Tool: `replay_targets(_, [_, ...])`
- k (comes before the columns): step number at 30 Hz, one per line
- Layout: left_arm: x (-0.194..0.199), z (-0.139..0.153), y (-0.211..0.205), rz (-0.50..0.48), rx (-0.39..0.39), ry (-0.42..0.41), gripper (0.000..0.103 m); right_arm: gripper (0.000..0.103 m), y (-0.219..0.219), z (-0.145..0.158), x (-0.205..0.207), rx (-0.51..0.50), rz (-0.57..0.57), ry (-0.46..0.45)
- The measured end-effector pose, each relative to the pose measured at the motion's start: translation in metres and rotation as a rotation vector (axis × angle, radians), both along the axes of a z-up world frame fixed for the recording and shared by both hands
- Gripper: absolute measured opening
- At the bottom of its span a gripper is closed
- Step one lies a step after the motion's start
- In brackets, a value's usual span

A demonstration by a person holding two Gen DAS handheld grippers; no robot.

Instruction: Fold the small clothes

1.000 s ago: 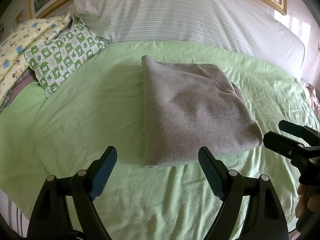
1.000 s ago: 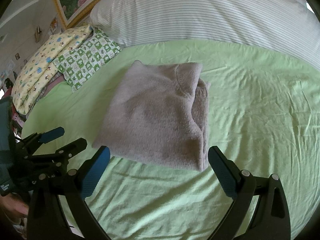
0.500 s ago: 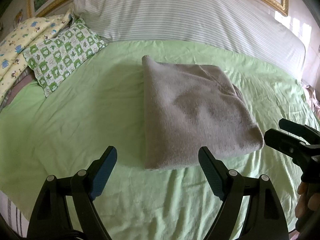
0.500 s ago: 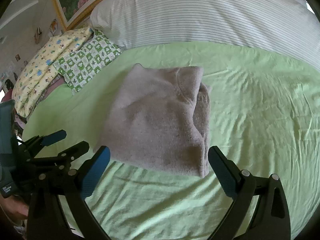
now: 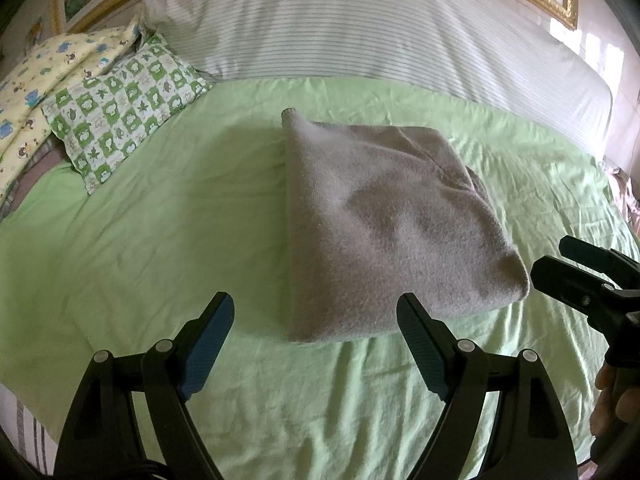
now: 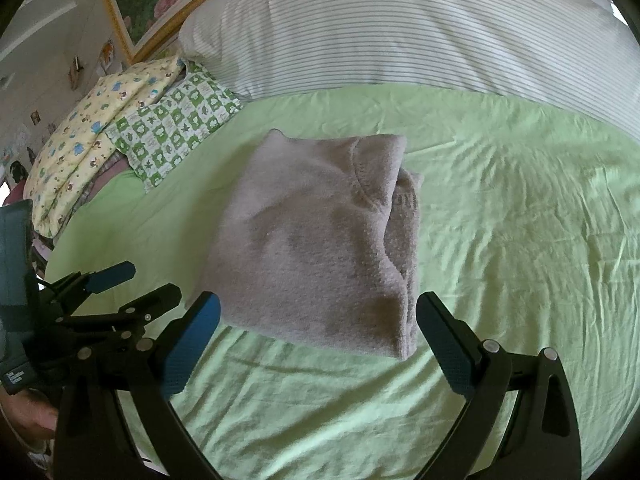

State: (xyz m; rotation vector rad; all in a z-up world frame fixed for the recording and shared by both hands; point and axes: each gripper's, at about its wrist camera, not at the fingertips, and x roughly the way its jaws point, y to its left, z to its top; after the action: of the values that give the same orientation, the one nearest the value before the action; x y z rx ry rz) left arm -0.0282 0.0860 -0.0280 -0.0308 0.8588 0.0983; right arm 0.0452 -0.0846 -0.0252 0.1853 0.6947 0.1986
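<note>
A grey fleece garment (image 5: 384,232) lies folded into a thick rectangle near the middle of a light green bedsheet (image 5: 160,220). I hold my left gripper (image 5: 316,344) just above the sheet, its two blue-padded fingers spread wide and empty, with the fold's near edge between and just beyond their tips. My right gripper (image 6: 318,336) sits beside it, fingers likewise wide apart and holding nothing, the garment's near corner just beyond them. Neither touches the cloth. Behind the garment lies a white striped pillow (image 6: 420,28); to the left rest a green checked pillow (image 5: 120,112) and a yellow printed pillow (image 6: 92,136).
</note>
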Motion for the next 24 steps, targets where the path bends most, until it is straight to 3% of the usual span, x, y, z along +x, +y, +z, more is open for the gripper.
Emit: replay_targets(24, [0.012,-0.003,0.008,-0.009,0.001,0.020,0.084,0.098,0.001,0.004,0.005,0.021,-0.020,-0.004])
